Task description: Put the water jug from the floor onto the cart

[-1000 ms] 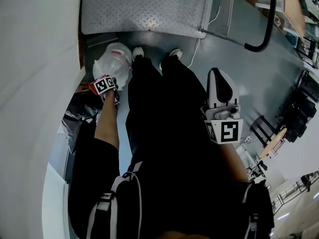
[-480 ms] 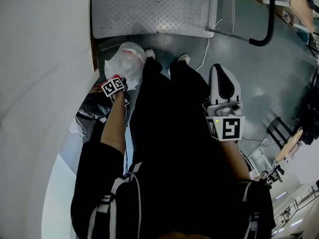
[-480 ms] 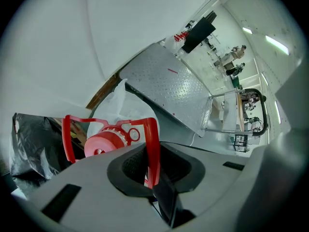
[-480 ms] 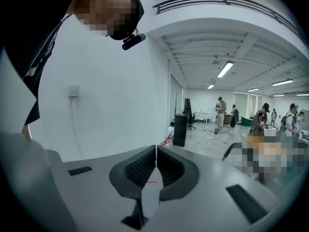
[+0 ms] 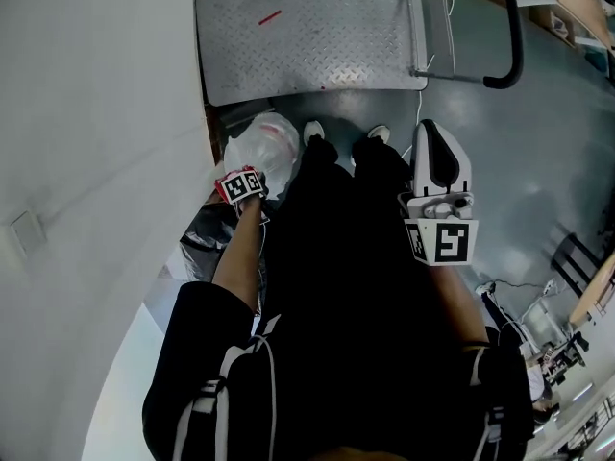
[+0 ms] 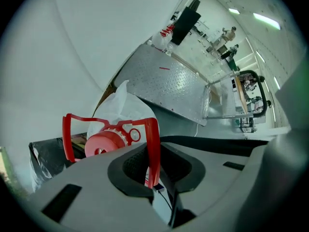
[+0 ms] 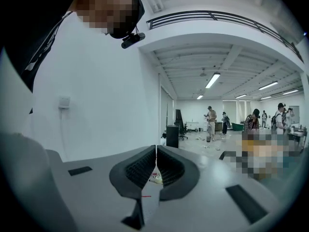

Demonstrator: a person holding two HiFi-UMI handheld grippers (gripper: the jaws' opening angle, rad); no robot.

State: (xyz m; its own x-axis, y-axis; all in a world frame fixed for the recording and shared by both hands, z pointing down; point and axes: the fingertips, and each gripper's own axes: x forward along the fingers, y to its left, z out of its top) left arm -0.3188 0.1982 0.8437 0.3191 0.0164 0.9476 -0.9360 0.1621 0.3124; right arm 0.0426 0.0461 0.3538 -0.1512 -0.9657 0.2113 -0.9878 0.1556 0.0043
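Note:
The water jug [image 5: 267,144] is clear plastic with a red cap [image 6: 103,142] and a thin red carrying handle [image 6: 154,144]. It hangs close to the white wall, just in front of the cart. My left gripper [image 5: 244,182] points steeply down over it and is shut on the handle. In the left gripper view the handle strap runs between the two pads of the left gripper [image 6: 153,164], whose jaws have just been opening slightly. The cart [image 5: 307,36] is a steel tread-plate platform with a black push bar [image 5: 515,36]. My right gripper [image 5: 434,140] is shut and holds nothing.
A curved white wall [image 5: 86,161] runs along the left. A black plastic bag [image 5: 197,243] lies on the floor by it. The person's legs and white shoes [image 5: 314,131] stand beside the jug. A white cable [image 5: 420,99] trails from the cart's corner.
My left gripper has come up with the jug hanging from it. The right gripper has also risen a little. The head view now shows more of the cart.

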